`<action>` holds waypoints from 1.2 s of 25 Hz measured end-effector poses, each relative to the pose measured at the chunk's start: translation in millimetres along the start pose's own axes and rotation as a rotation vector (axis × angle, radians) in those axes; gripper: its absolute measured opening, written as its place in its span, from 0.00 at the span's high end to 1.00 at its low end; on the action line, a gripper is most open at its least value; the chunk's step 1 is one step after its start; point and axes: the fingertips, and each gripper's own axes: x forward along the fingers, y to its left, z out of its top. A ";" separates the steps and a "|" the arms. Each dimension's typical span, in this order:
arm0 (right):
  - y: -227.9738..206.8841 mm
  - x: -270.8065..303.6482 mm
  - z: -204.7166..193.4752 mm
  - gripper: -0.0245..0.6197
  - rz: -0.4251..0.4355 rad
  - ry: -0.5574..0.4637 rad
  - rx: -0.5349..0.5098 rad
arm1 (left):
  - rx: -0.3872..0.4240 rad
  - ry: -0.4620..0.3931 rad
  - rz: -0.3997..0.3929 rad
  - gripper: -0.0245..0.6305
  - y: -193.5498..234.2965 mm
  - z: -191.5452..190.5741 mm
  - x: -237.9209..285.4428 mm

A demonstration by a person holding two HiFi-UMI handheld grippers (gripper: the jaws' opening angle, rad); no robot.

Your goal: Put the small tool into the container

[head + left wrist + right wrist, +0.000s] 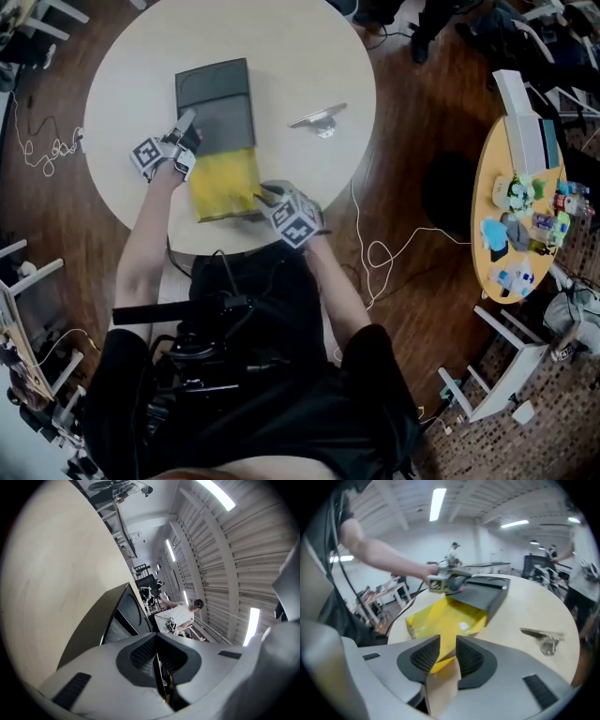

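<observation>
Pouch (225, 183), flat yellow, against dark rectangular box (217, 103) on round pale table (127, 89).

The small tool (319, 119) is a thin, silver piece of metal. It lies flat on the round pale table (131, 84), to the right of the container (217, 103) and clear of it. The container is a flat, dark grey box and it lies on the same table. A yellow bag (223, 183) sticks out from its near end towards the table edge.
</observation>
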 end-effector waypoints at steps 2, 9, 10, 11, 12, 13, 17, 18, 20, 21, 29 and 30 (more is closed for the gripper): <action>-58.4 -26.3 3.8 0.78 -0.109 -0.167 0.284 | 0.003 -0.029 -0.012 0.96 -2.1 1.8 -2.6; -197.5 -100.3 -29.6 0.78 -0.283 -0.623 1.154 | 0.079 0.081 -0.084 0.94 -30.0 -31.0 -18.9; -205.6 -100.6 -35.0 0.78 -0.292 -0.637 1.195 | 0.080 0.079 -0.096 0.94 -34.8 -33.9 -25.7; -213.0 -100.2 -39.2 0.78 -0.301 -0.650 1.230 | 0.078 0.070 -0.106 0.94 -39.2 -35.6 -33.5; -219.9 -99.4 -42.4 0.78 -0.311 -0.663 1.259 | 0.077 0.059 -0.115 0.94 -43.5 -37.0 -42.0; -226.2 -98.0 -44.8 0.78 -0.319 -0.677 1.285 | 0.077 0.050 -0.123 0.94 -47.3 -38.7 -51.1; -245.2 -87.7 -50.8 0.79 -0.323 -0.717 1.372 | 0.059 -0.019 -0.128 0.94 -52.4 -42.3 -92.0; -248.4 -85.7 -52.1 0.79 -0.325 -0.721 1.388 | 0.042 -0.056 -0.129 0.94 -53.4 -41.1 -102.7; -253.0 -81.2 -53.3 0.79 -0.329 -0.722 1.405 | 0.003 -0.132 -0.134 0.94 -56.2 -38.4 -123.7; -254.7 -78.1 -53.5 0.79 -0.329 -0.720 1.409 | -0.010 -0.159 -0.134 0.94 -56.7 -38.6 -133.3; -269.4 -64.6 -44.6 0.80 -0.329 -0.719 1.386 | -0.002 -0.218 -0.117 0.94 -59.8 -52.2 -176.5; -270.5 -63.7 -43.0 0.80 -0.335 -0.715 1.381 | 0.001 -0.222 -0.117 0.94 -61.0 -52.2 -178.8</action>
